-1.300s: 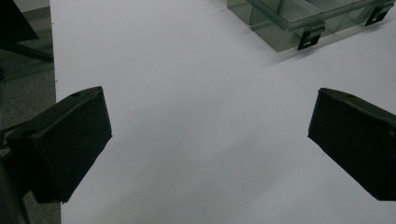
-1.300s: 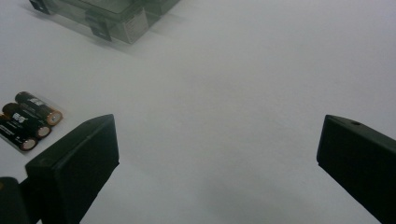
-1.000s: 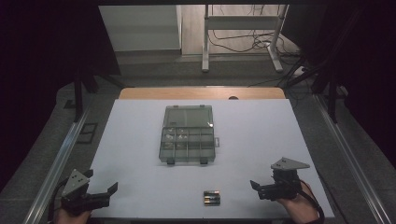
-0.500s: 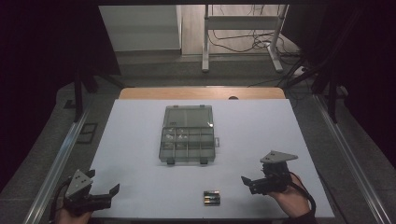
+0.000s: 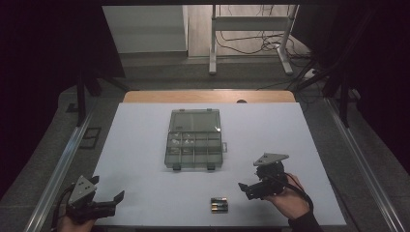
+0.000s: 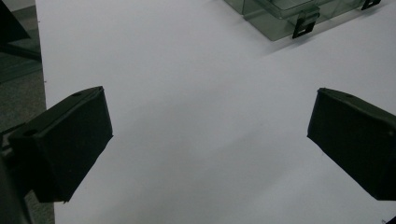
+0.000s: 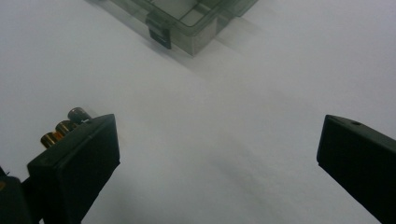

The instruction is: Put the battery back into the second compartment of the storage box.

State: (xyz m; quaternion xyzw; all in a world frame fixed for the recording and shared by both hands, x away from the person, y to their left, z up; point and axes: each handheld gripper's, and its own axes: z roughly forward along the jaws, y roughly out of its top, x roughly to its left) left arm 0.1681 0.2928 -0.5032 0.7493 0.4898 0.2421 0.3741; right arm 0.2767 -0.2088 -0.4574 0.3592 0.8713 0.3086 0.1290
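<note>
Lying side by side near the near edge of the white table (image 5: 145, 145), the small cylindrical batteries (image 5: 219, 205) with gold and silver ends rest a little right of the table's middle line, touching each other and touched by no gripper. In the right gripper view their ends (image 7: 63, 126) peek out from behind that gripper's left jaw. The black right gripper (image 5: 247, 187), held in the person's hand (image 5: 285, 198), hovers just right of the batteries with its jaws spread wide and nothing between them; a grey three-cornered plate (image 5: 270, 157) sits on top of it. Farther off, the translucent grey plastic compartment box (image 5: 194, 139) with black latches lies flat at the centre of the table, well apart from the batteries. The black left gripper (image 5: 116, 200) hangs at the near left corner, its jaws likewise spread wide over bare table.
</note>
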